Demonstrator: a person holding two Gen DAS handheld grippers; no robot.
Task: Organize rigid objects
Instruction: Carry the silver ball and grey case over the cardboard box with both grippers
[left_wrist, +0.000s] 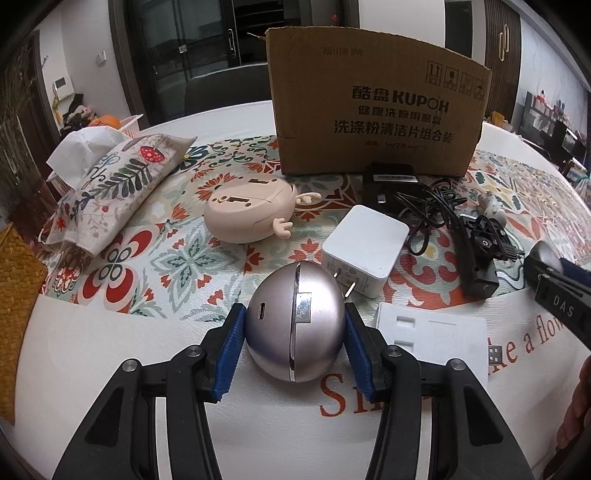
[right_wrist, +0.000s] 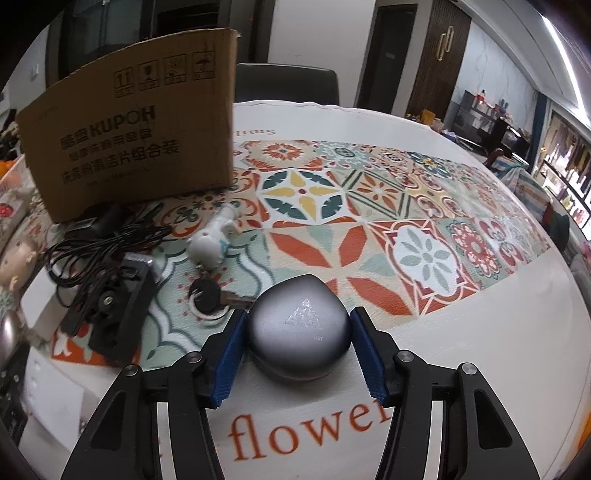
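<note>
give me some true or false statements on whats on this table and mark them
1. The left gripper has its jaws around a silver egg-shaped case. True.
2. The cardboard box lies flattened on the table. False: it stands upright on the patterned tablecloth.
3. The white plug adapter sits just behind the silver case. True.
4. The grey rounded case between the right gripper's jaws rests inside the box. False: it rests on the tablecloth.
5. A tangled black cable lies in front of the box. True.
</note>
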